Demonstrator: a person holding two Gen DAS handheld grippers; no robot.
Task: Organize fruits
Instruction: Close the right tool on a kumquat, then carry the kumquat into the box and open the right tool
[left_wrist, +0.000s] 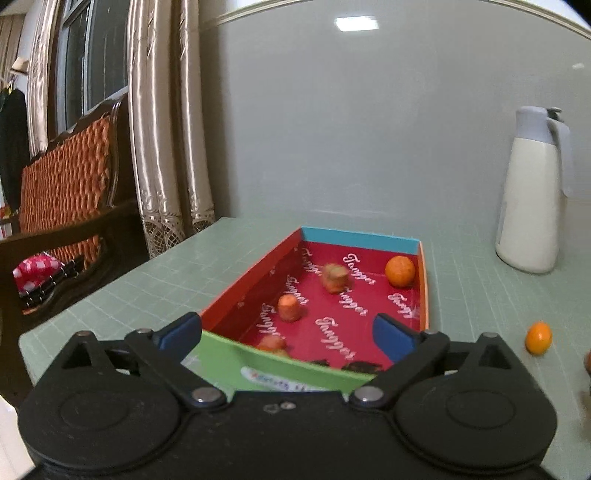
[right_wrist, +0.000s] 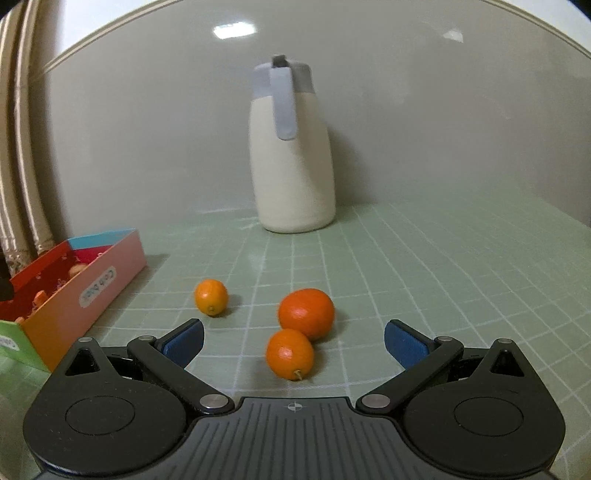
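A shallow cardboard box (left_wrist: 251, 280) with a red printed floor sits on the green mat. It holds an orange (left_wrist: 400, 271) at the far right corner and several small pieces of fruit (left_wrist: 289, 307). My left gripper (left_wrist: 288, 334) is open and empty over the box's near green wall. My right gripper (right_wrist: 294, 341) is open and empty, its jaws either side of the nearest orange (right_wrist: 290, 353). A larger orange (right_wrist: 306, 313) touches it behind. A small orange (right_wrist: 211, 296) lies to the left, also in the left wrist view (left_wrist: 538, 338). The box (right_wrist: 92, 284) is at the left.
A white jug with a grey lid (right_wrist: 291, 158) stands at the back of the mat by the wall, also in the left wrist view (left_wrist: 532, 195). Curtains (left_wrist: 166, 129) and a wooden sofa (left_wrist: 66, 206) are beyond the table's left edge.
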